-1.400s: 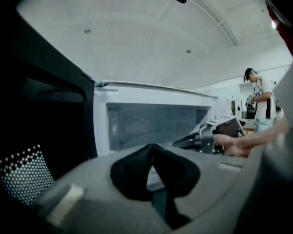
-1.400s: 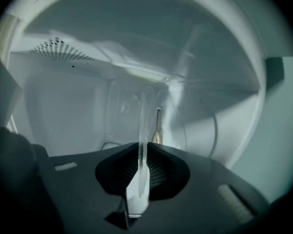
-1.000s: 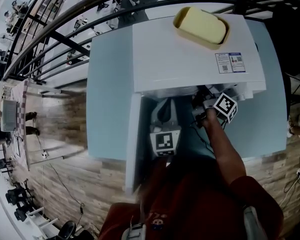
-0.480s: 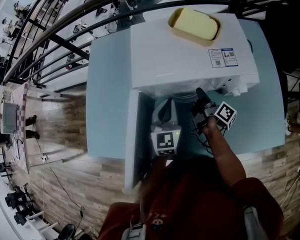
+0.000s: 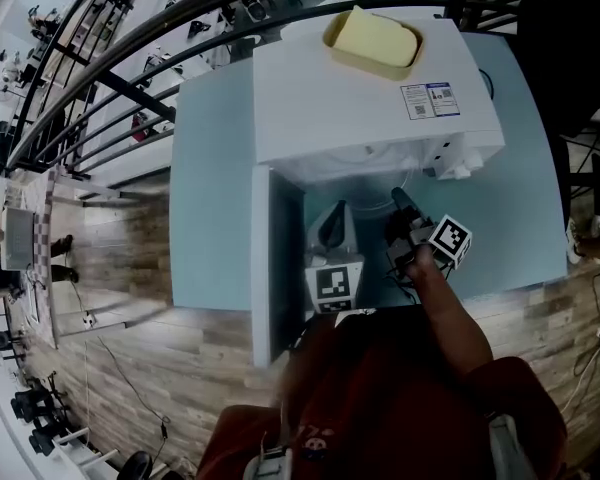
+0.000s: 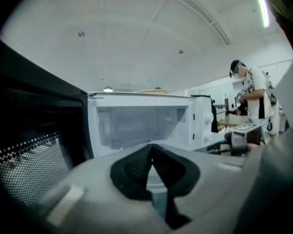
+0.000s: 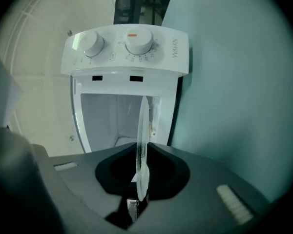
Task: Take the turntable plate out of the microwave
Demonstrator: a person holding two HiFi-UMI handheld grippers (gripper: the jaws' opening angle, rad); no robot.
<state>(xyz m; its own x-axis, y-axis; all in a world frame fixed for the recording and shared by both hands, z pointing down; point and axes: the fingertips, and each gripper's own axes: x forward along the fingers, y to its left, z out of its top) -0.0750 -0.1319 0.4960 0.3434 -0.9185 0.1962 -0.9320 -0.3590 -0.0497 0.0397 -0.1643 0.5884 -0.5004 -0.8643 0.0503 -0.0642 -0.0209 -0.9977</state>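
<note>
Head view steeply down over microwave (image 5: 365, 98), gripper views close, level — both facing into it

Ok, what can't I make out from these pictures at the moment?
- Turntable plate: right gripper view shows only its edge; its face is unseen.
- Microwave cavity floor: left gripper view, hidden behind the left gripper.
- Label on the microwave top: head view, print too small.
</note>
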